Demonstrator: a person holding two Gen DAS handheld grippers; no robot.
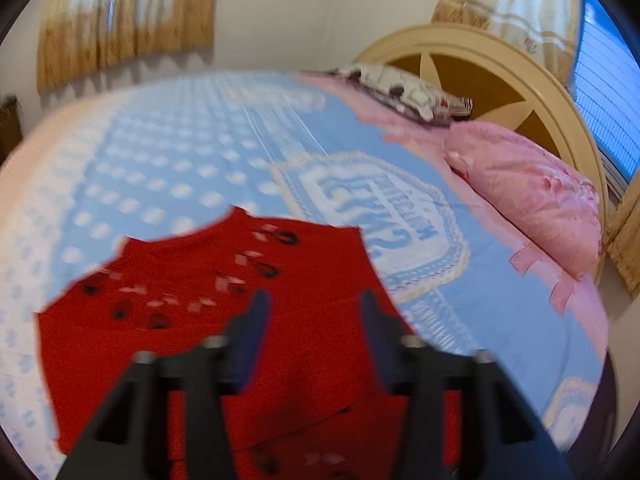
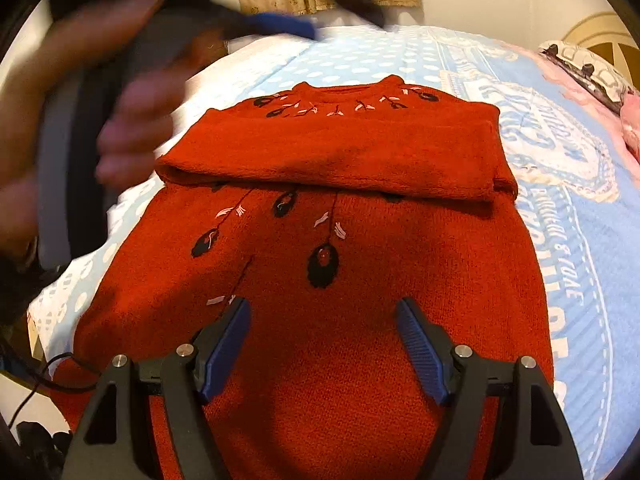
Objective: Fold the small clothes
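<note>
A red knit sweater (image 2: 400, 280) with black and white embroidered flowers lies flat on a blue dotted bedspread (image 2: 360, 60). A folded band of it (image 2: 332, 152) lies across the chest below the collar. My right gripper (image 2: 323, 308) hovers open over the sweater's lower body with nothing between its blue pads. In the left wrist view, which is blurred, the sweater (image 1: 180, 340) lies under my left gripper (image 1: 314, 314), whose jaws stand apart and empty. In the right wrist view a blurred hand (image 2: 132, 132) holds the left gripper at the upper left, beside the sweater's shoulder.
A pink pillow (image 1: 528, 192) and a patterned pillow (image 1: 404, 88) lie by the cream headboard (image 1: 500, 64). Curtains (image 1: 128, 16) hang on the far wall and a window (image 1: 608, 92) is at the right. A black cable (image 2: 40, 380) lies off the bed's near left corner.
</note>
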